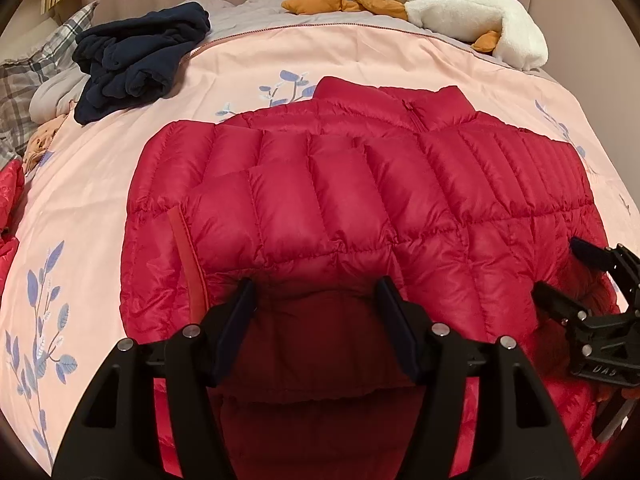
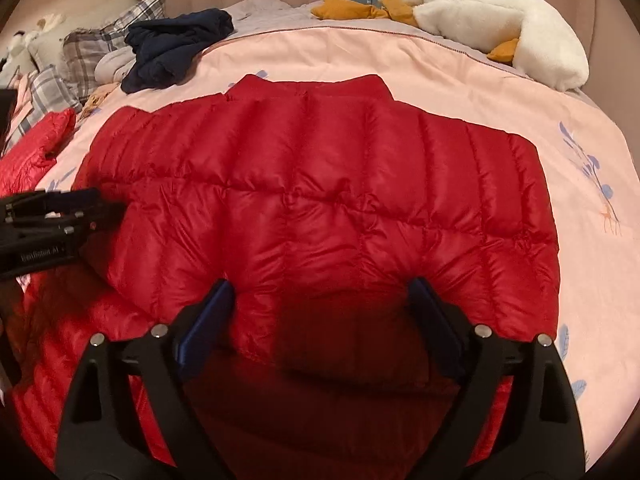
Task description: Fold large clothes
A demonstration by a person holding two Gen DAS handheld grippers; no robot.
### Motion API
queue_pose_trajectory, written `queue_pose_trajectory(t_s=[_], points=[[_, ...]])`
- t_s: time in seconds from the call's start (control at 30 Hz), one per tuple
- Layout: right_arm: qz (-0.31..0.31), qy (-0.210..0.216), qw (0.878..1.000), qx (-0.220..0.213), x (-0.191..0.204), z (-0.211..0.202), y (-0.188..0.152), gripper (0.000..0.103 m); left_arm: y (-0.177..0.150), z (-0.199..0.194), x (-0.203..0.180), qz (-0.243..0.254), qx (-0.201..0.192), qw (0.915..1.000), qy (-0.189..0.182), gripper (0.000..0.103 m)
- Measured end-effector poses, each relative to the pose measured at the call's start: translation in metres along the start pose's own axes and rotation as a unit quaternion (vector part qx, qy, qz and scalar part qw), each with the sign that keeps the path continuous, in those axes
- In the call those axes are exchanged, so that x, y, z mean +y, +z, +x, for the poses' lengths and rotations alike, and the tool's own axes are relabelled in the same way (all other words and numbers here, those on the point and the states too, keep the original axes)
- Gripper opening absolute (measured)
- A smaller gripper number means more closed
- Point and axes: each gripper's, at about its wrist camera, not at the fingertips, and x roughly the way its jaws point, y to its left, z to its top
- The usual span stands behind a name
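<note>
A red quilted puffer jacket [image 1: 360, 184] [image 2: 320, 168] lies spread on the pink bedspread [image 1: 100, 208], collar at the far side. My left gripper [image 1: 316, 286] sits low over the jacket's near left part. Its jaws stand apart, and shadowed red fabric lies between them without the pads visibly pressing it. My right gripper [image 2: 320, 284] is over the near right part with its jaws wide and puffy fabric bulging between them. From the left wrist view the right gripper [image 1: 558, 267] shows at the jacket's right edge. The left gripper [image 2: 108, 202] shows at the left side of the right wrist view.
A crumpled navy garment [image 1: 136, 68] lies at the far left by plaid pillows [image 1: 24, 80]. A white plush goose with orange feet [image 1: 472, 12] rests at the far right. Another red garment [image 2: 36, 148] lies off to the left.
</note>
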Motion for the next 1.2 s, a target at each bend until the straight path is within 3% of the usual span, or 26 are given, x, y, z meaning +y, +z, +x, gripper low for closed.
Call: queue_pose_trajectory(t_s=[0.13,0.2,0.33,0.5,0.63,0.83,0.93,1.03,1.13,1.2], points=[[0.023,0.014,1.0,-0.009,-0.005,-0.02,-0.01,0.091,-0.007,-0.01,0.008,-0.028,-0.001,0.9995,-0.015,0.066],[0.03,0.022,0.999,-0.016,-0.007,-0.035,-0.018,0.091,-0.013,-0.02,0.012,-0.039,-0.001,0.9987,-0.031,0.074],[0.041,0.038,0.998,-0.017,-0.013,-0.068,-0.043,0.091,-0.041,-0.049,0.021,-0.053,-0.002,0.9971,-0.055,0.077],[0.012,0.063,0.998,0.008,0.006,-0.091,-0.082,0.091,-0.091,-0.065,0.002,-0.008,0.03,0.9976,-0.062,0.077],[-0.039,0.037,0.998,0.032,0.03,-0.106,-0.121,0.091,-0.132,-0.081,-0.012,0.032,0.031,0.998,-0.044,0.077],[-0.078,0.001,0.996,0.052,0.026,-0.136,-0.172,0.091,-0.182,-0.112,0.011,0.017,0.032,0.9978,-0.055,0.078],[-0.058,-0.015,0.996,0.064,0.004,-0.153,-0.19,0.091,-0.2,-0.128,0.034,-0.013,0.035,0.9972,-0.064,0.078],[-0.029,-0.032,0.997,0.067,-0.019,-0.174,-0.203,0.091,-0.215,-0.144,0.063,-0.056,0.04,0.9964,-0.049,0.078],[0.017,-0.03,0.998,0.052,-0.042,-0.191,-0.209,0.091,-0.228,-0.151,0.095,-0.12,0.047,0.9901,-0.055,0.078],[0.072,-0.003,0.996,0.046,-0.059,-0.193,-0.212,0.091,-0.234,-0.152,0.111,-0.161,0.048,0.9822,-0.083,0.078]])
